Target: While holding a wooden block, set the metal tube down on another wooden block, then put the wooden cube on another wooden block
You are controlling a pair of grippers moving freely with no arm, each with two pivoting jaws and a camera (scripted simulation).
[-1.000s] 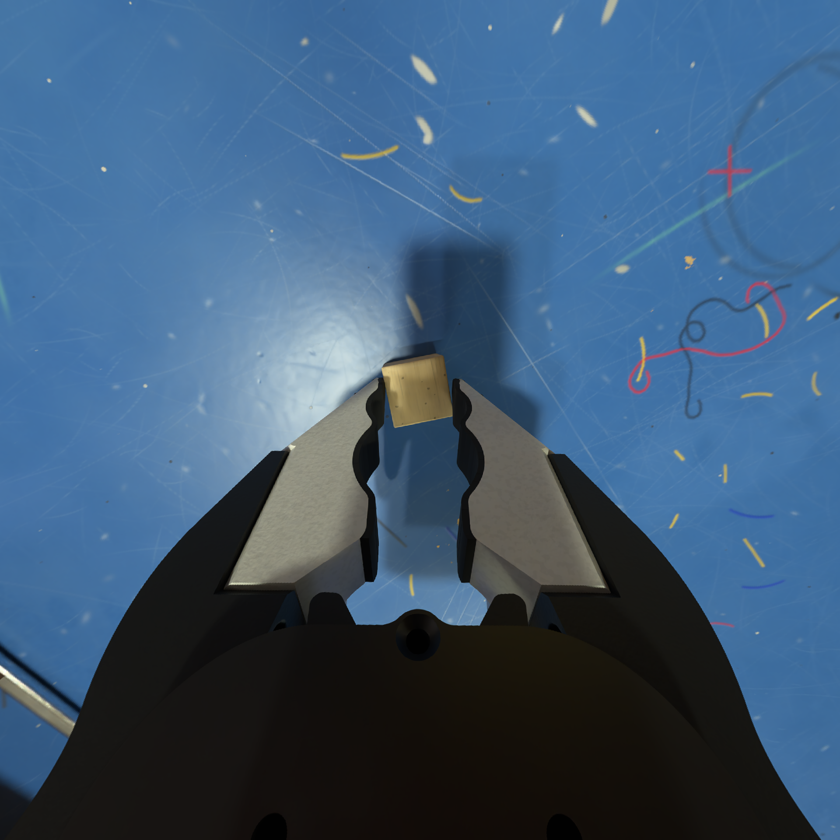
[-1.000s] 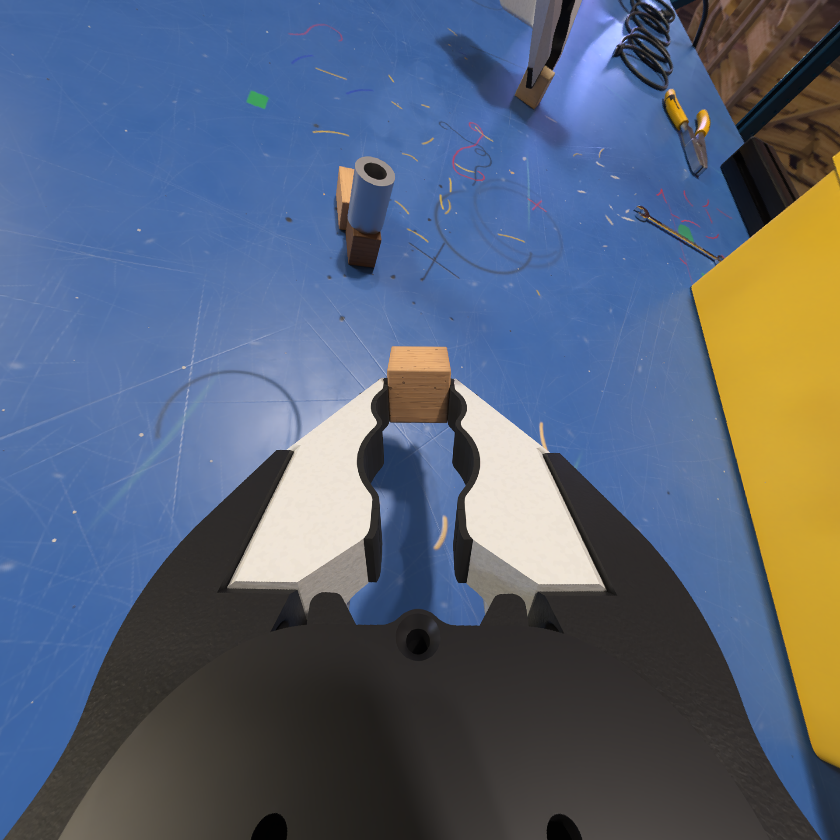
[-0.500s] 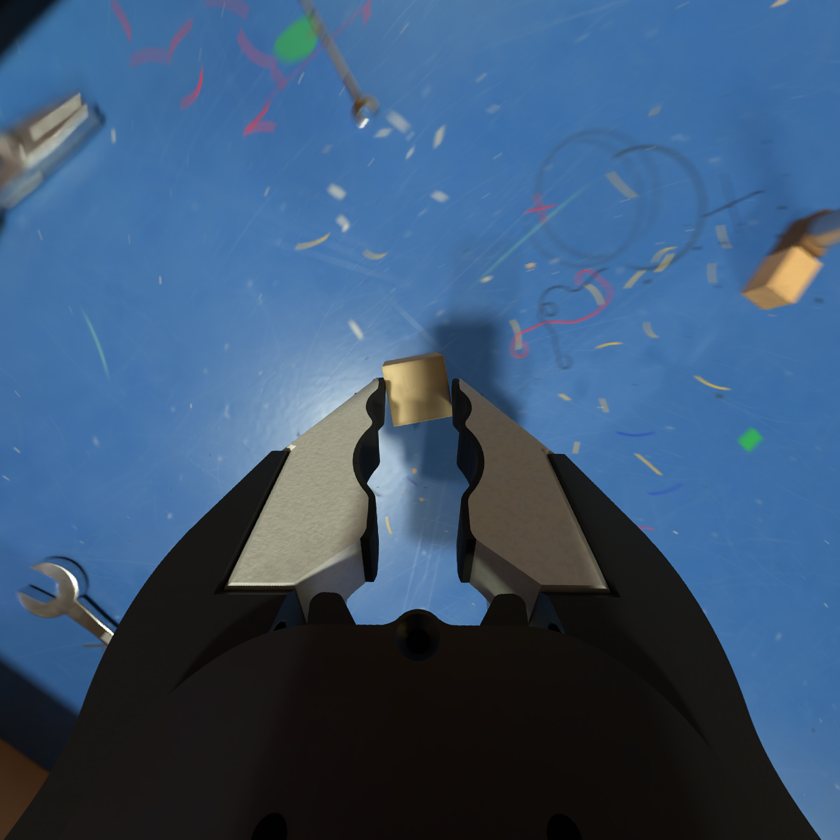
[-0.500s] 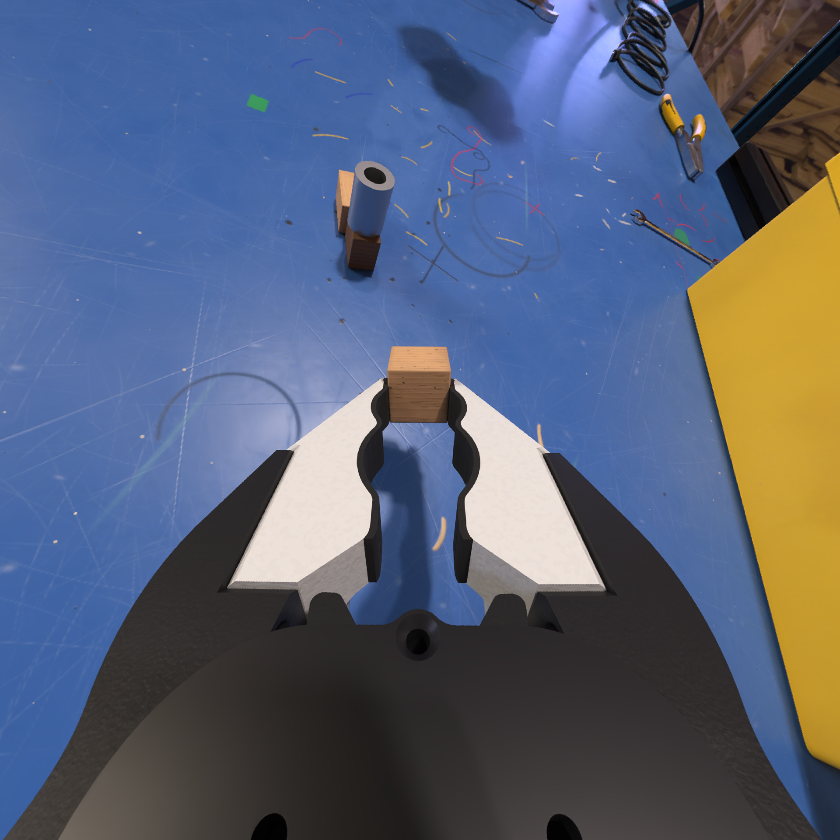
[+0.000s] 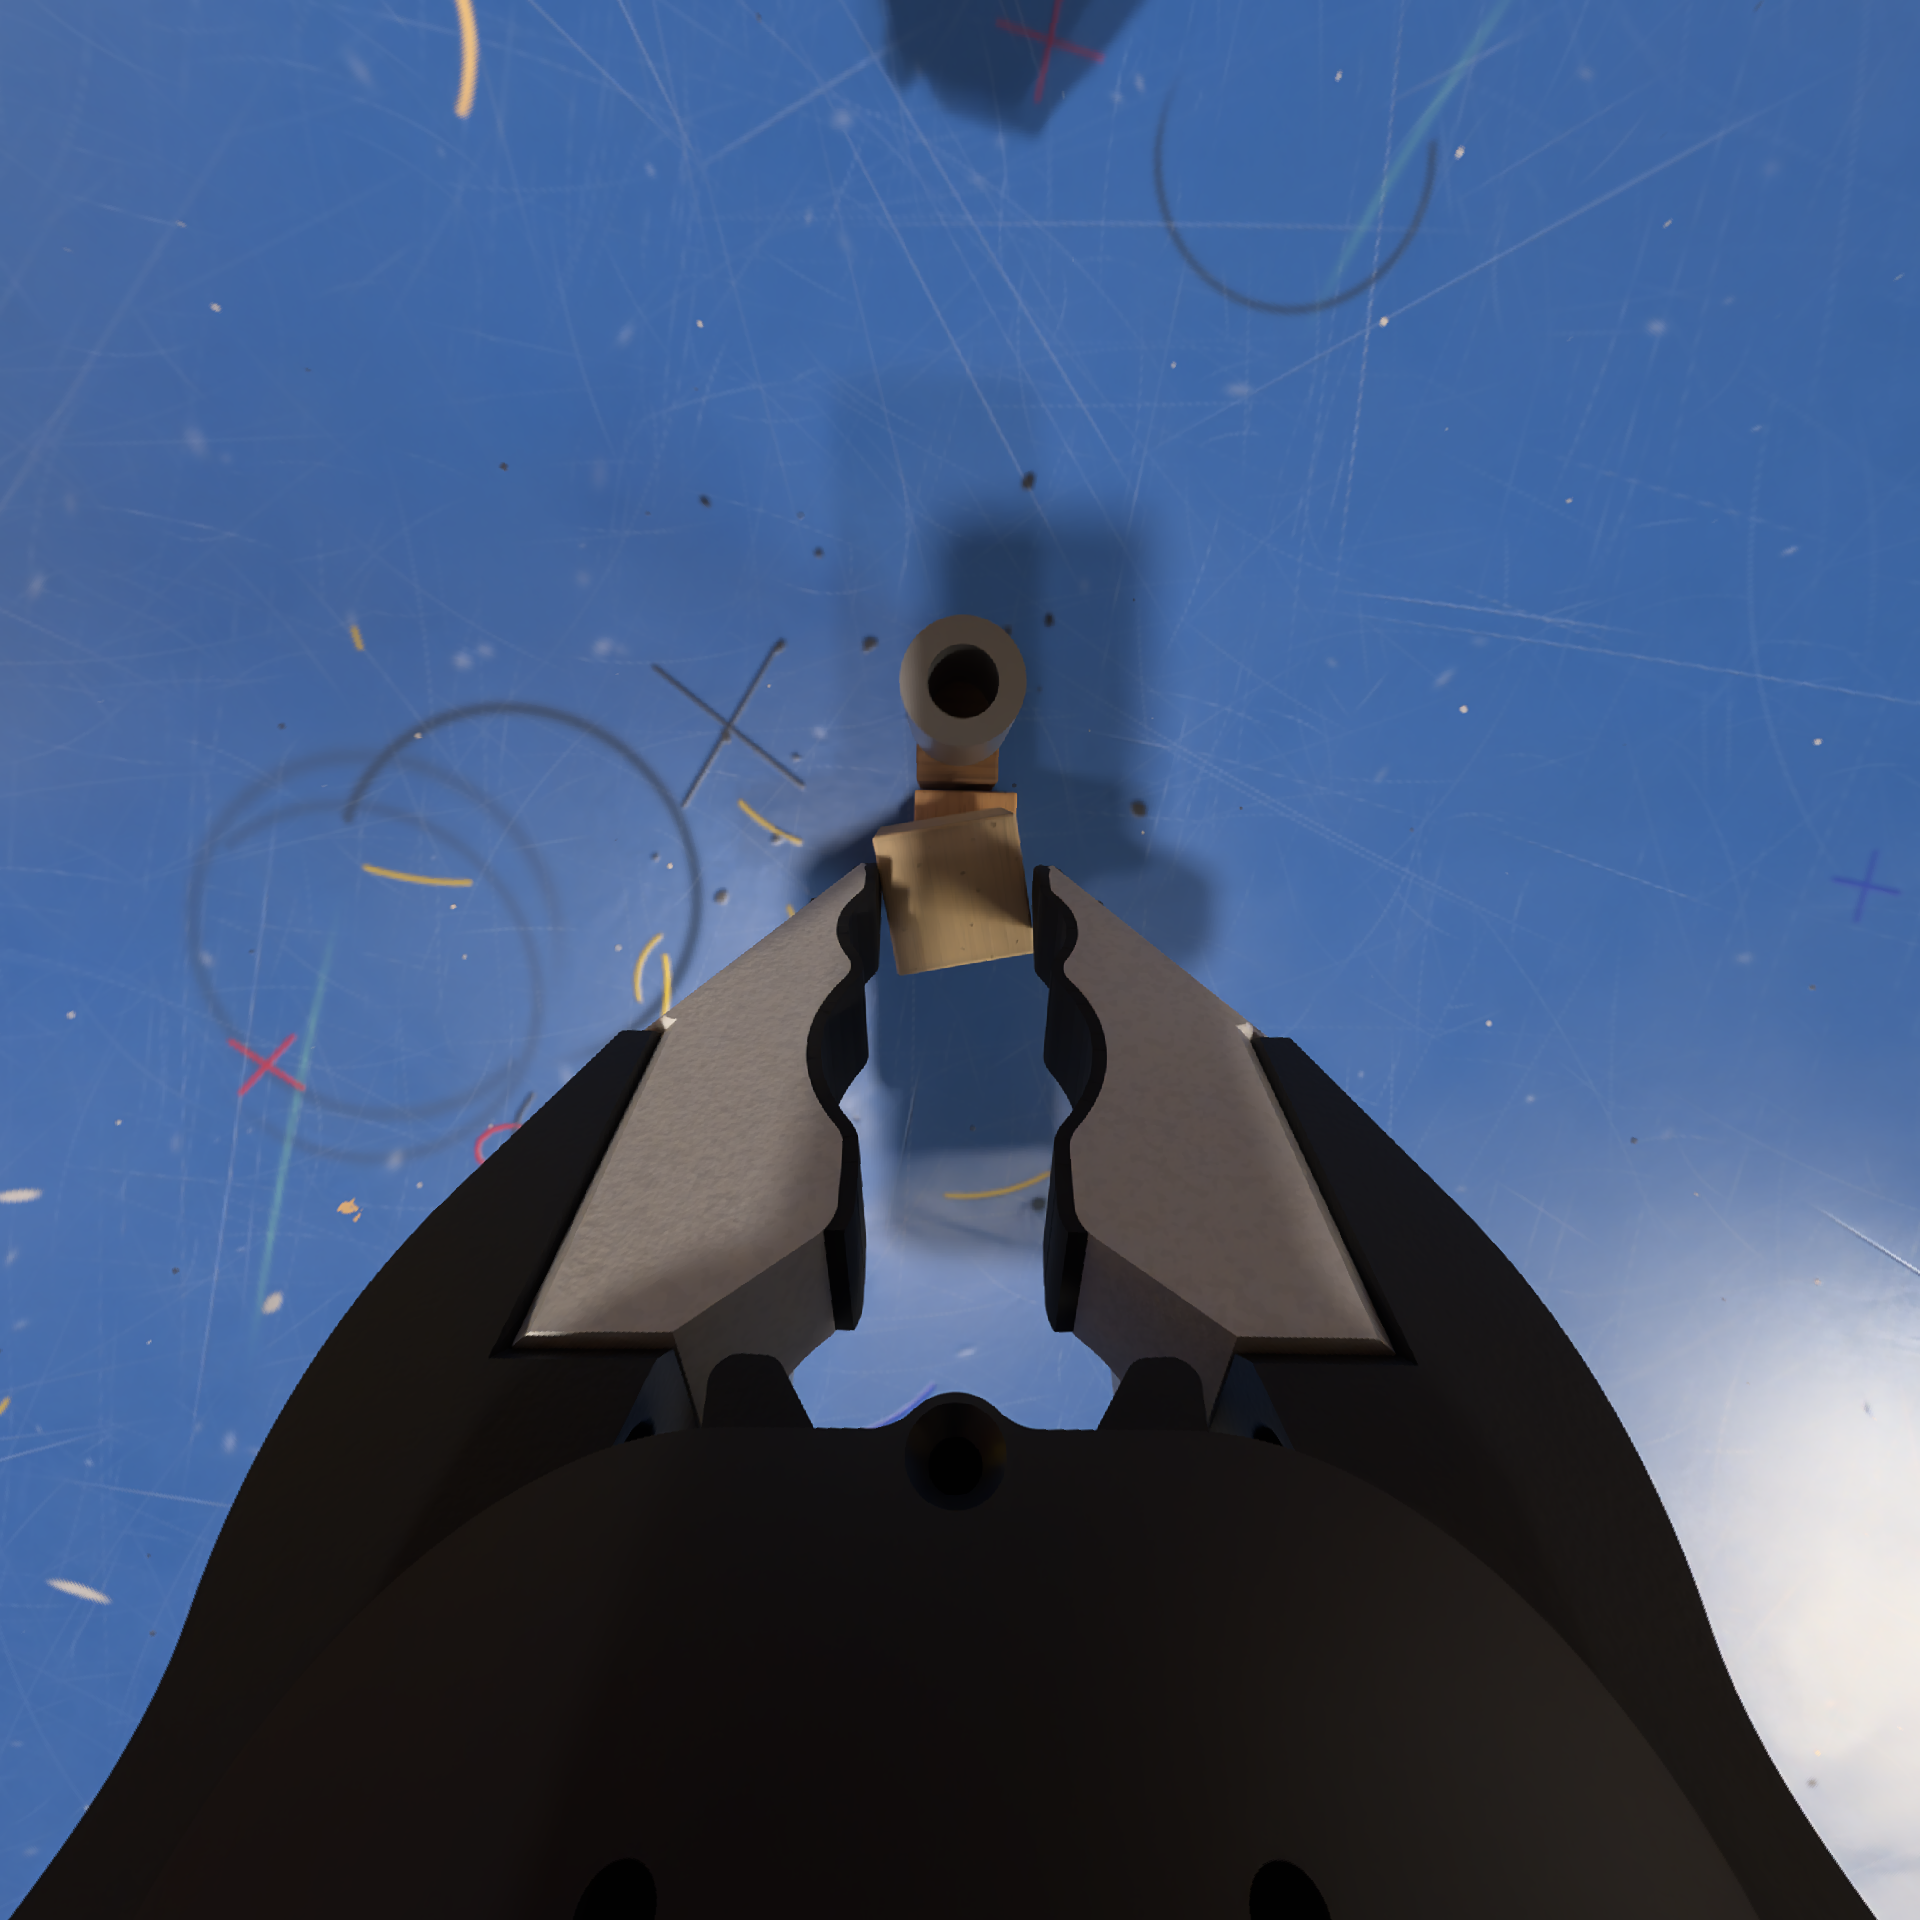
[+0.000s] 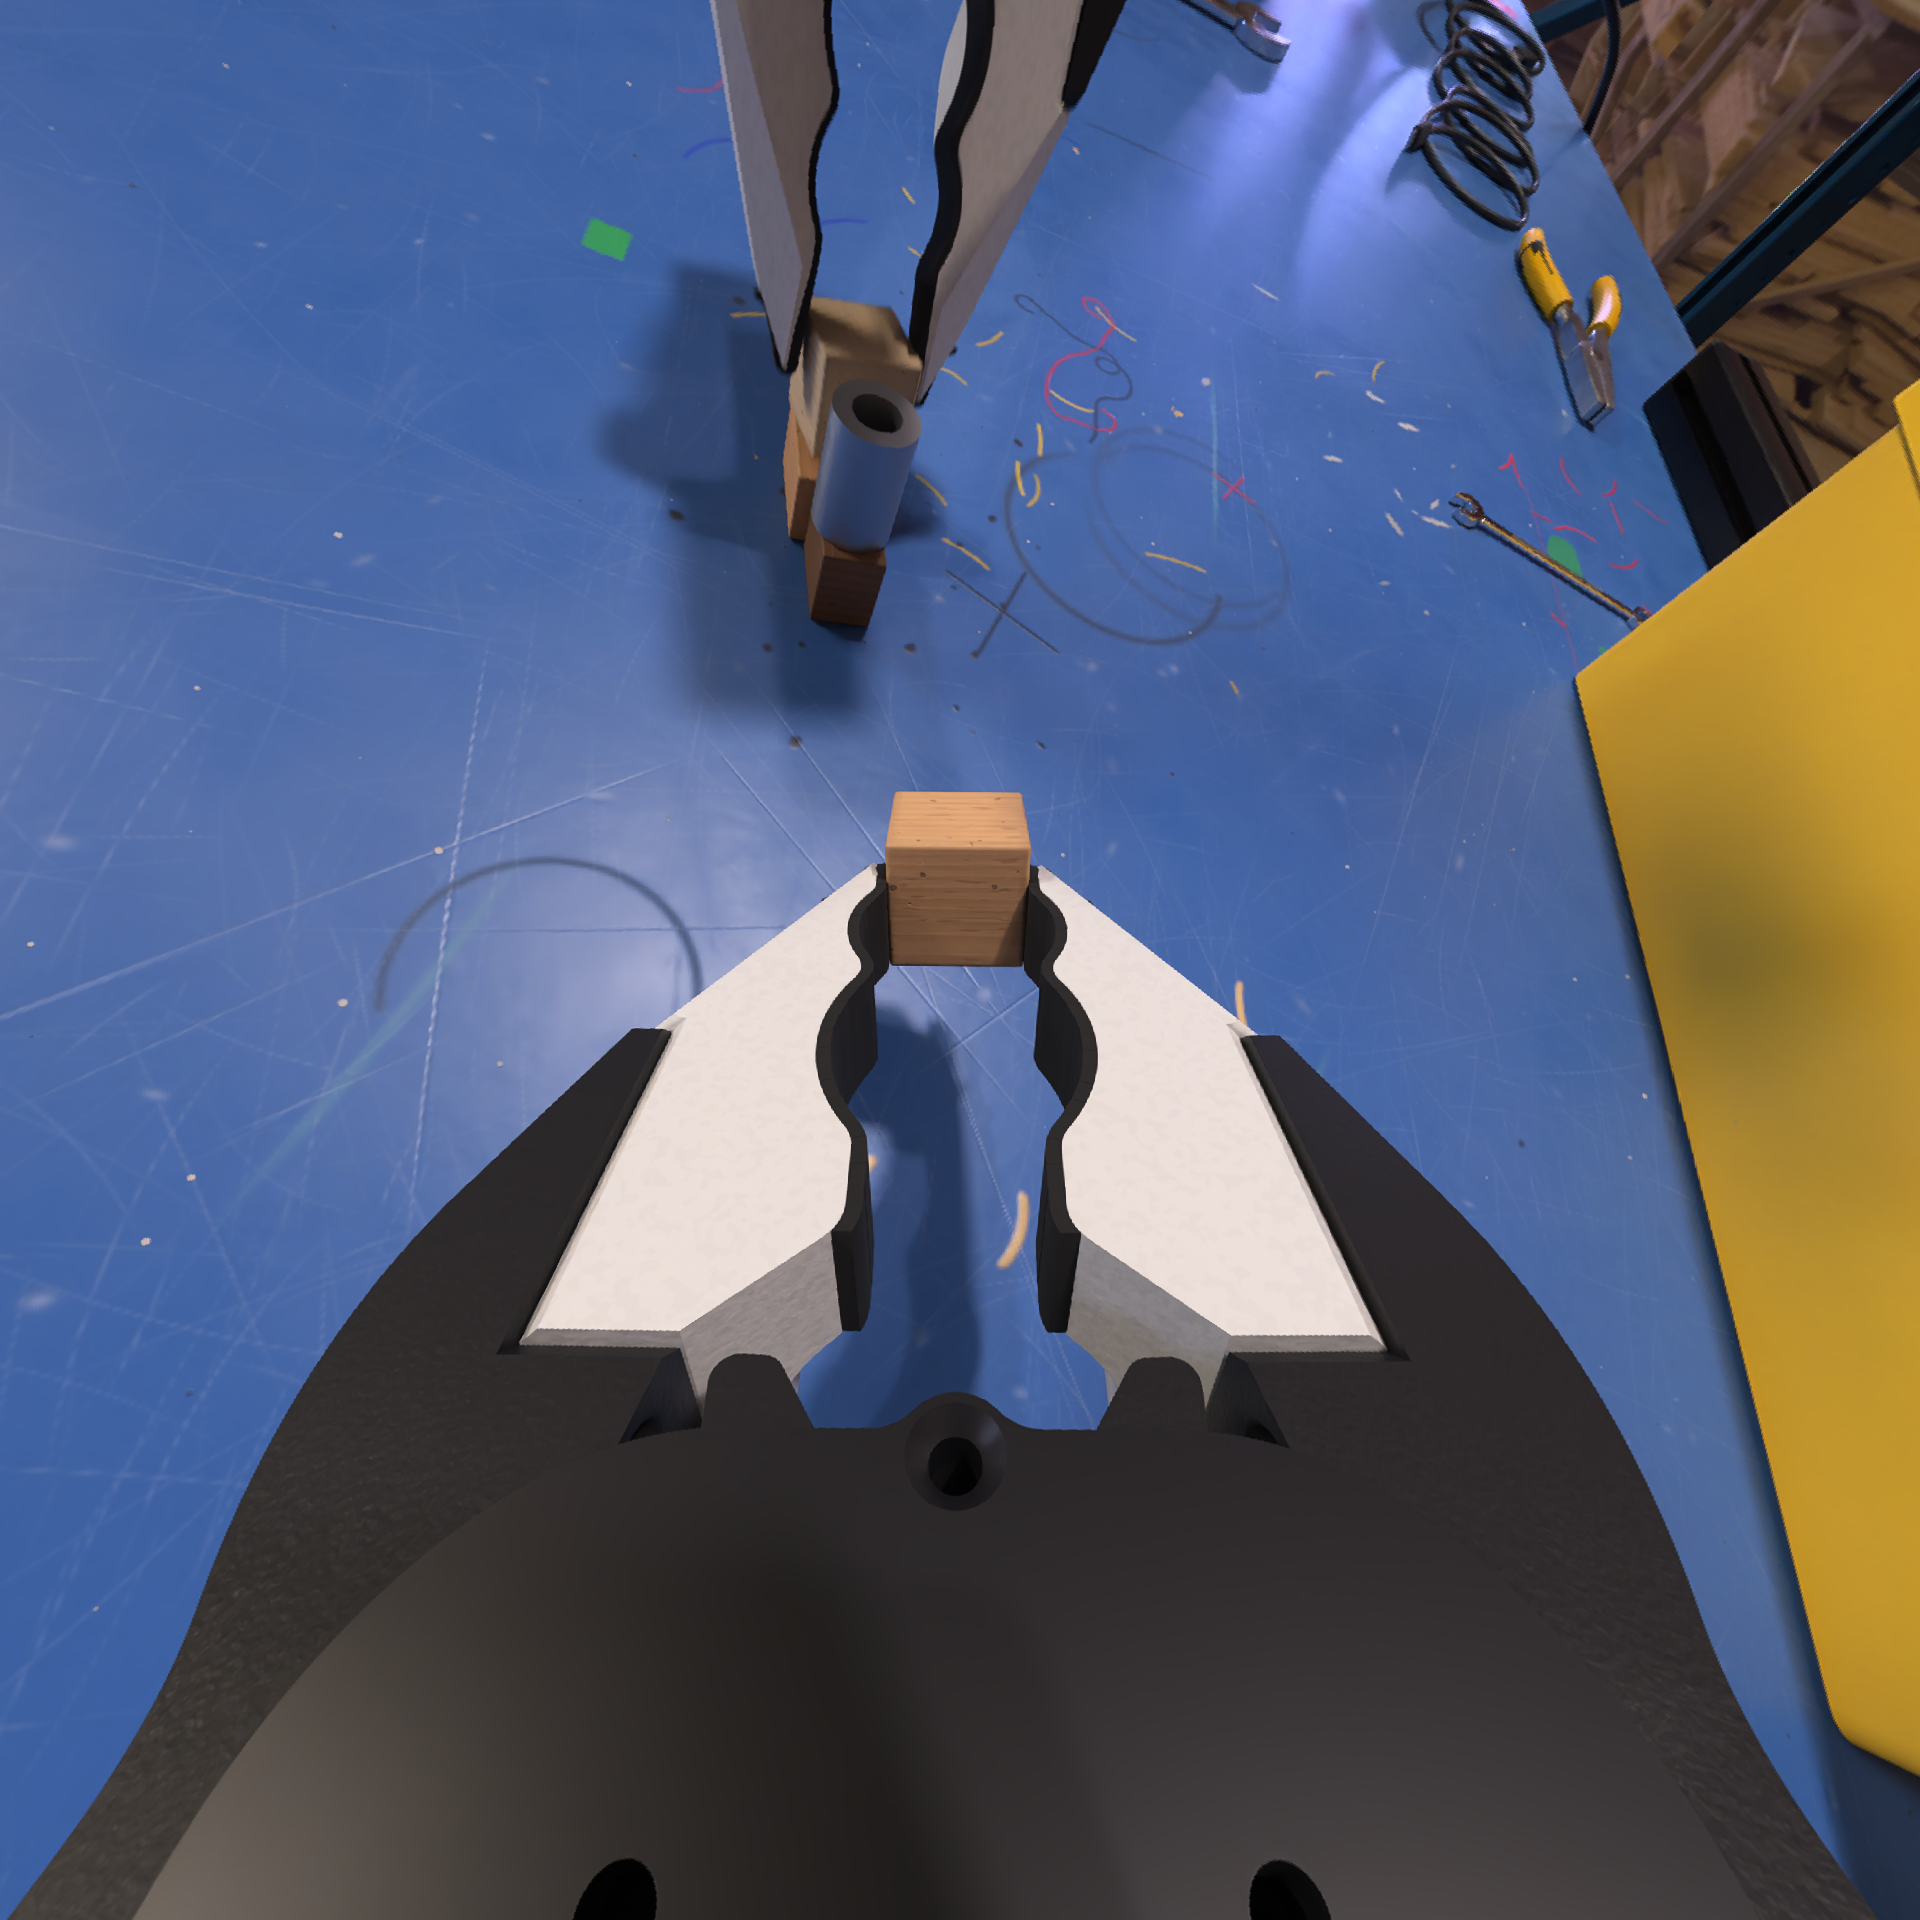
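My left gripper (image 5: 955, 883) is shut on a pale wooden cube (image 5: 954, 902), held slightly tilted. Just past it a grey metal tube (image 5: 962, 686) stands upright on a wooden block (image 5: 956, 771), with a second wooden block (image 5: 964, 805) beside it. In the right wrist view the left gripper (image 6: 857, 364) holds its cube (image 6: 854, 338) over the block (image 6: 798, 473) behind the tube (image 6: 862, 468), which stands on a darker block (image 6: 844, 582). I cannot tell whether the cube touches that block. My right gripper (image 6: 956, 894) is shut on a wooden block (image 6: 956, 883) above the blue table (image 6: 312, 623).
A yellow panel (image 6: 1766, 935) lies along the right side. A black coiled cable (image 6: 1481, 135), yellow-handled pliers (image 6: 1569, 312) and a thin wrench (image 6: 1548, 561) lie at the far right. A small green square (image 6: 606, 239) is at the far left.
My left gripper has carried its cube across the table to the tube and blocks, and it now shows in the right wrist view. My right gripper has barely moved.
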